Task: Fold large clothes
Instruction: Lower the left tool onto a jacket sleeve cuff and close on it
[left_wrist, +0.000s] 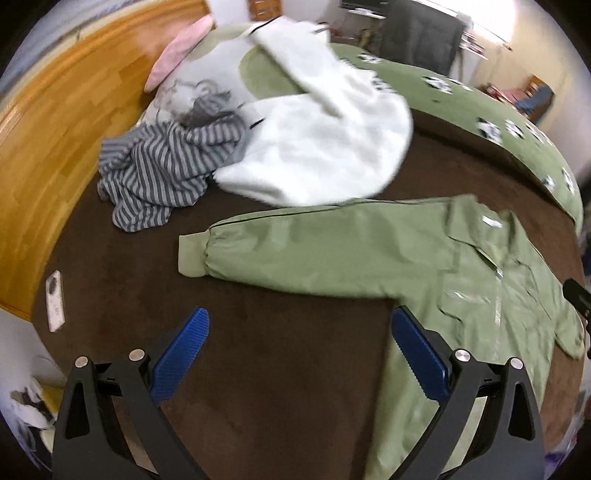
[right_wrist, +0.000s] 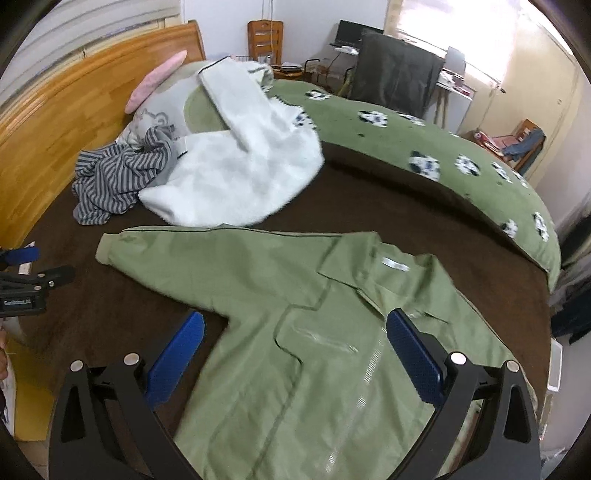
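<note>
A green jacket (right_wrist: 295, 295) lies flat, front up, on the brown bedspread (right_wrist: 351, 192), one sleeve stretched out to the left with its cuff (left_wrist: 192, 254) at the end. My left gripper (left_wrist: 299, 325) is open and empty above the brown cover, below the sleeve and left of the jacket body (left_wrist: 480, 295). My right gripper (right_wrist: 293, 326) is open and empty above the jacket's chest, near the zip (right_wrist: 365, 376). The left gripper also shows at the left edge of the right wrist view (right_wrist: 22, 273).
A white fleece garment (left_wrist: 317, 147) and a striped grey garment (left_wrist: 162, 173) lie bunched behind the jacket. A green blanket with panda prints (right_wrist: 424, 147) lies to the right. A wooden headboard (left_wrist: 55, 122), pillows (right_wrist: 159, 77), and a white remote (left_wrist: 55, 306) are at left.
</note>
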